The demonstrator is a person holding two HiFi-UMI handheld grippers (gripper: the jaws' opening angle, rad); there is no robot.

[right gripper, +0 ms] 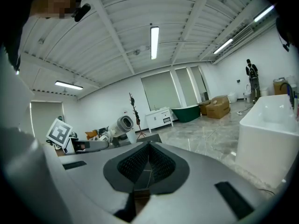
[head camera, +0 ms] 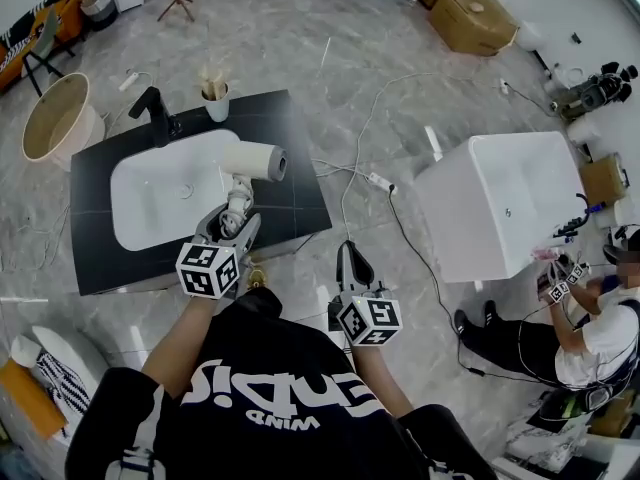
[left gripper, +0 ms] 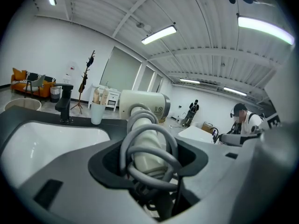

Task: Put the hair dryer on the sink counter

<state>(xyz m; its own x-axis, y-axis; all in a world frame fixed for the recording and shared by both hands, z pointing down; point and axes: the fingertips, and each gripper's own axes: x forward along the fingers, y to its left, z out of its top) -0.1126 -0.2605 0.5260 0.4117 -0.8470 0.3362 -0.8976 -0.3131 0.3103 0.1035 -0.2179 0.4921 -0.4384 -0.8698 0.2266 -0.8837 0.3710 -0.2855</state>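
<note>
A cream hair dryer (head camera: 255, 160) with a grey cord wound round its handle is held over the right part of the black sink counter (head camera: 296, 200), at the edge of the white basin (head camera: 160, 193). My left gripper (head camera: 232, 224) is shut on the wrapped handle (left gripper: 148, 148), and the barrel (left gripper: 142, 105) points right. Whether the dryer touches the counter I cannot tell. My right gripper (head camera: 351, 265) hangs off the counter's front right corner, above the floor, shut with nothing in it (right gripper: 147, 158). From the right gripper view the dryer (right gripper: 122, 124) shows at the left.
A black faucet (head camera: 155, 114) and a white cup (head camera: 216, 103) of small items stand at the back of the counter. A white bathtub (head camera: 505, 208) is to the right, with a seated person (head camera: 600, 333) beside it. Cables and a power strip (head camera: 380, 181) lie on the floor.
</note>
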